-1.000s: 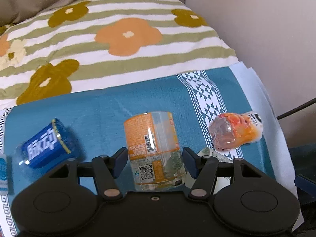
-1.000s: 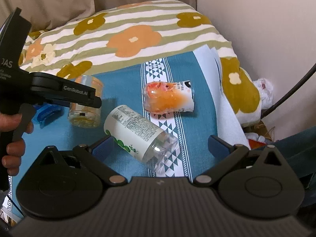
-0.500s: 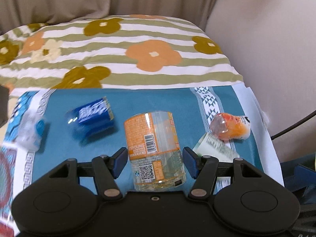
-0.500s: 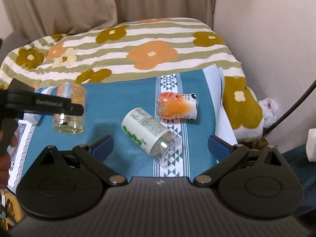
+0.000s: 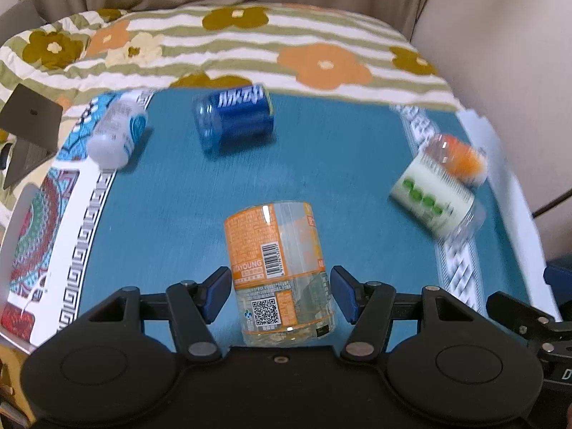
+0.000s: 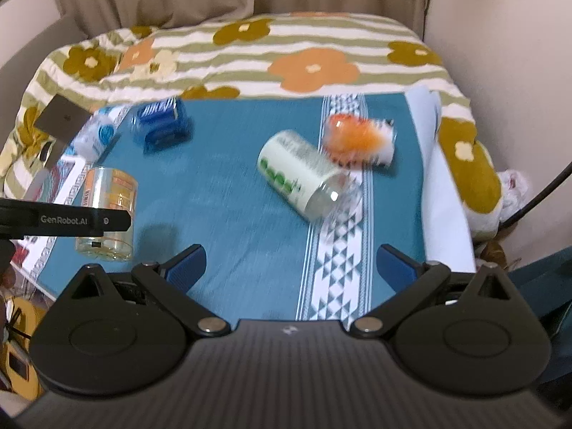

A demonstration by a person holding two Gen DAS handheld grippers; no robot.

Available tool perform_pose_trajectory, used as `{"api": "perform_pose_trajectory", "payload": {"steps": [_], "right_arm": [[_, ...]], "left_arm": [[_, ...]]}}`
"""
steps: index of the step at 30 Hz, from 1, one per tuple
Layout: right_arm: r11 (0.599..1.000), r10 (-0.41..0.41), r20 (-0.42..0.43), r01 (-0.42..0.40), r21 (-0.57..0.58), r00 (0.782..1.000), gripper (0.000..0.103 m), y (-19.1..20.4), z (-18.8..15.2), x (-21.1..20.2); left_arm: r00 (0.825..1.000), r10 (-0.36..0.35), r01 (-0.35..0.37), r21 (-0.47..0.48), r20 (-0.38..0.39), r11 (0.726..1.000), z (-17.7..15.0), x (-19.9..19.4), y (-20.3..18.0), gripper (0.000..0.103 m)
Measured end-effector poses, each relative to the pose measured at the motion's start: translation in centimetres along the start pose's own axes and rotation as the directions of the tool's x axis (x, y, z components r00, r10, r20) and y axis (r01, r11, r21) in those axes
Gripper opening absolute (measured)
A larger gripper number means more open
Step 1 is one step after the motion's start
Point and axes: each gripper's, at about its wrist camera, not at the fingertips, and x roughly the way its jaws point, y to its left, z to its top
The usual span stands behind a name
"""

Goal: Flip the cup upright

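Note:
A clear cup with an orange label (image 5: 280,271) stands between the fingers of my left gripper (image 5: 280,293), which is shut on it; it also shows in the right wrist view (image 6: 109,211), upright above the teal cloth (image 6: 228,196). A white cup with green print (image 6: 304,175) lies on its side mid-cloth, also in the left wrist view (image 5: 434,200). An orange cup (image 6: 359,139) lies beyond it. My right gripper (image 6: 289,262) is open and empty, near the front edge.
A blue cup (image 5: 234,119) and a pale blue-and-white cup (image 5: 118,132) lie on their sides at the far left. A floral striped blanket (image 5: 286,43) lies behind. The wall is at right. A grey card (image 6: 62,116) sits at left.
Both grippers have pulled back and up, so more of the cloth shows. My left gripper still holds the orange-label cup. The right gripper stays open.

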Motion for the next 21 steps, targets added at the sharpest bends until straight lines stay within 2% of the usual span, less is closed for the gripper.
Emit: {"api": "perform_pose_trajectory", "payload": {"steps": [8, 18, 20, 21], "right_arm": [[1.0, -0.003, -0.055, 0.003, 0.014, 0.998, 0.103, 0.7, -1.8, 2.0], [0.999, -0.009, -0.076, 0.012, 0.043, 0.997, 0.103, 0.7, -2.4, 3.2], [0.999, -0.01, -0.076, 0.014, 0.045, 0.997, 0.103, 0.8, -2.4, 3.2], [0.999, -0.012, -0.075, 0.015, 0.047, 0.997, 0.103, 0.9, -2.4, 3.2]], "left_arm": [[0.998, -0.012, 0.019, 0.108, -0.061, 0.994, -1.5, 3.7, -0.3, 0.066], [0.999, -0.019, 0.025, 0.185, -0.036, 0.982, -1.3, 4.6, -0.9, 0.066], [0.999, -0.022, 0.029, 0.188, -0.038, 0.982, -1.3, 4.6, -0.9, 0.071], [0.999, -0.021, 0.027, 0.191, -0.037, 0.981, -1.3, 4.6, -0.8, 0.081]]}}
